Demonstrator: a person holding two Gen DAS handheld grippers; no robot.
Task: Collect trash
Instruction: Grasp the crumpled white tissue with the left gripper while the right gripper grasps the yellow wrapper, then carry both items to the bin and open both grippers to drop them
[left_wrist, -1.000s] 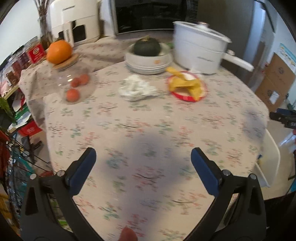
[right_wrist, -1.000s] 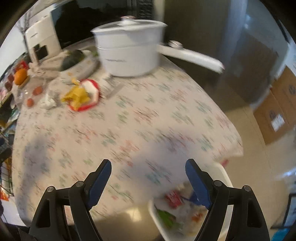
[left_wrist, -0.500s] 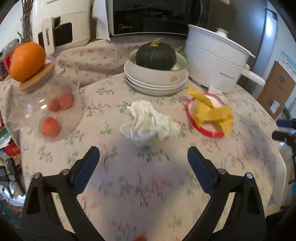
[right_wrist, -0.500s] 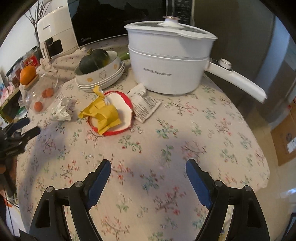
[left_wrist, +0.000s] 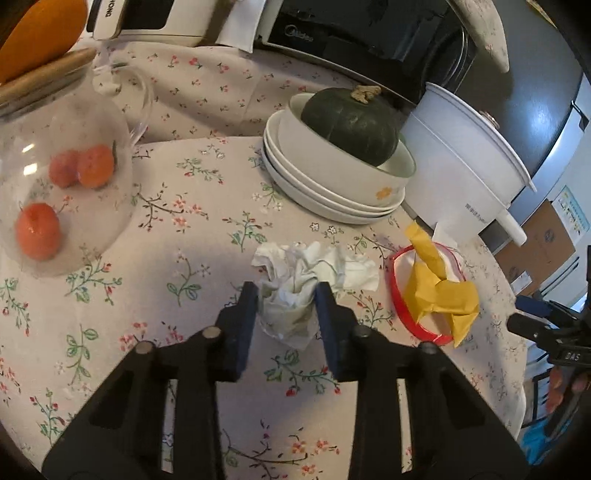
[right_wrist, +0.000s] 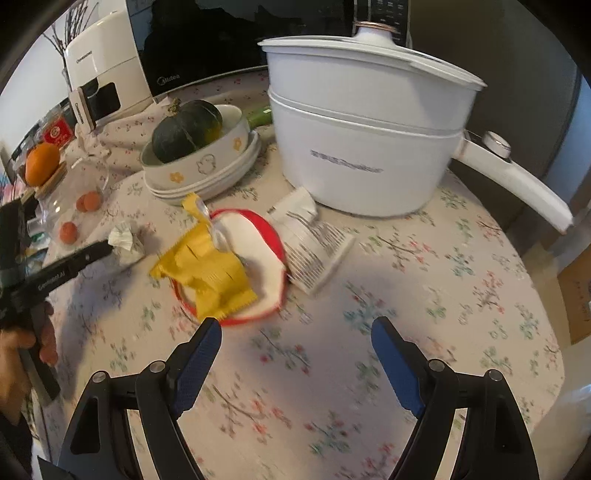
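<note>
My left gripper (left_wrist: 286, 293) is shut on a crumpled white tissue (left_wrist: 314, 266) that lies on the floral tablecloth; the tissue also shows in the right wrist view (right_wrist: 123, 240). A yellow wrapper (right_wrist: 207, 273) lies on a red-rimmed white lid (right_wrist: 258, 254), just ahead of my open, empty right gripper (right_wrist: 295, 332). The wrapper (left_wrist: 439, 291) and lid (left_wrist: 399, 295) sit right of the tissue in the left wrist view. A white printed packet (right_wrist: 314, 240) lies against the lid's right side.
A white electric pot (right_wrist: 369, 122) with a long handle stands at the back. Stacked white bowls (left_wrist: 332, 184) hold a dark green squash (left_wrist: 351, 118). A glass jar (left_wrist: 55, 177) with small orange fruits stands at the left. Cardboard boxes (left_wrist: 543, 236) sit beyond the table.
My left gripper moved forward to the tissue and closed on it. My right gripper moved forward and closer to the lid and wrapper, staying open.
</note>
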